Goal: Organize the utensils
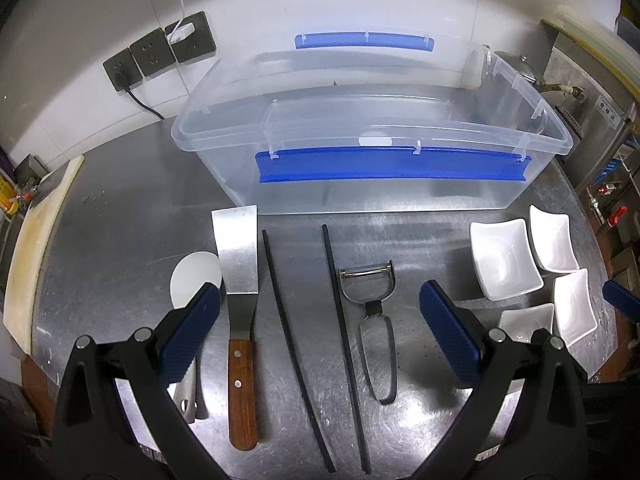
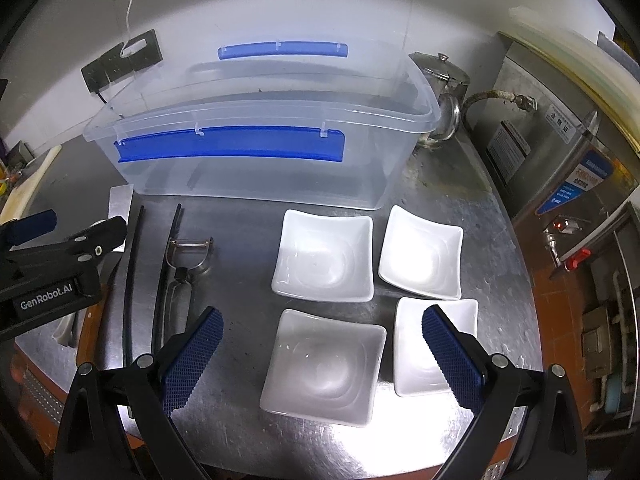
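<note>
Both tongs [image 1: 320,312] [image 2: 322,332] gape empty — chopsticks [image 1: 340,320], spatula [image 1: 238,280] point lengthwise toward the bin [image 1: 360,128].

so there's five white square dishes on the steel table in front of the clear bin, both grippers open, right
Not quite: there are four white square dishes, not five, as the right wrist view shows. They sit on the steel table before the clear bin, and the left gripper and right gripper are open.

Both wrist views look down close; both share the clear bin [image 1: 360,184].
</note>
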A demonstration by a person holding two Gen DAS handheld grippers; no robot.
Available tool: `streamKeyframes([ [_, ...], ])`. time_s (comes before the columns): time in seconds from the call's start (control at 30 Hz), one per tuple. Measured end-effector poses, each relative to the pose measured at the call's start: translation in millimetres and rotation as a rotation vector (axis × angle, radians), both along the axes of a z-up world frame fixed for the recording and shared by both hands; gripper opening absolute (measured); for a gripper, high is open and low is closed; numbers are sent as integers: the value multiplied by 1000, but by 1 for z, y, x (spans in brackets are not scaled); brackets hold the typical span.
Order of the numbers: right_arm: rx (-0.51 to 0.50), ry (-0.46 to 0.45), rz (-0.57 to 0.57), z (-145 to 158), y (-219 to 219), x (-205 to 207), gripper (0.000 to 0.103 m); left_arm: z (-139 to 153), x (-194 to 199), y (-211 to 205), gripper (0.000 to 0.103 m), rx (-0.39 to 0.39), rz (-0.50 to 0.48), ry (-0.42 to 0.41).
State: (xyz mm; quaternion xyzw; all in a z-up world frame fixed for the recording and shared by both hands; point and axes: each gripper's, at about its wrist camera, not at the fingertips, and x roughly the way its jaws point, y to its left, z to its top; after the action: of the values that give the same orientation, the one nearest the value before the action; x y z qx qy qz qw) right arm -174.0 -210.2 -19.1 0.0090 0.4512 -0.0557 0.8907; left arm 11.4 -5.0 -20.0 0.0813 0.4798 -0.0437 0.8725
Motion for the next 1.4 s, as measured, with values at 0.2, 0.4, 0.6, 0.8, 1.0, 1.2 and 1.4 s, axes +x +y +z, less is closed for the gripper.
streamKeyframes([
  [0.2, -7, 7, 12, -1, 4, 1, 99, -1, -1, 3, 96, 4, 3, 4],
  [0.4, -8, 6, 21, -1, 7, 1, 99, 0, -2, 7, 96, 5, 12, 6],
  [0.6, -15, 16, 19, -2, 9, 2, 99, -1, -2, 8, 96, 5, 9, 12],
  [0.8, -15, 23, 13, -3, 7, 2, 99, -3, -1, 6, 96, 8, 3, 19],
  [1.0, -13, 27, 10, -4, 6, 2, 99, -4, -1, 4, 96, 11, 2, 22],
  [1.2, -14, 30, 11, -5, 7, 3, 99, -6, 0, 3, 96, 14, 1, 29],
  [1.4, -13, 32, 7, -6, 7, 4, 99, -8, 1, 5, 96, -3, -2, 36],
])
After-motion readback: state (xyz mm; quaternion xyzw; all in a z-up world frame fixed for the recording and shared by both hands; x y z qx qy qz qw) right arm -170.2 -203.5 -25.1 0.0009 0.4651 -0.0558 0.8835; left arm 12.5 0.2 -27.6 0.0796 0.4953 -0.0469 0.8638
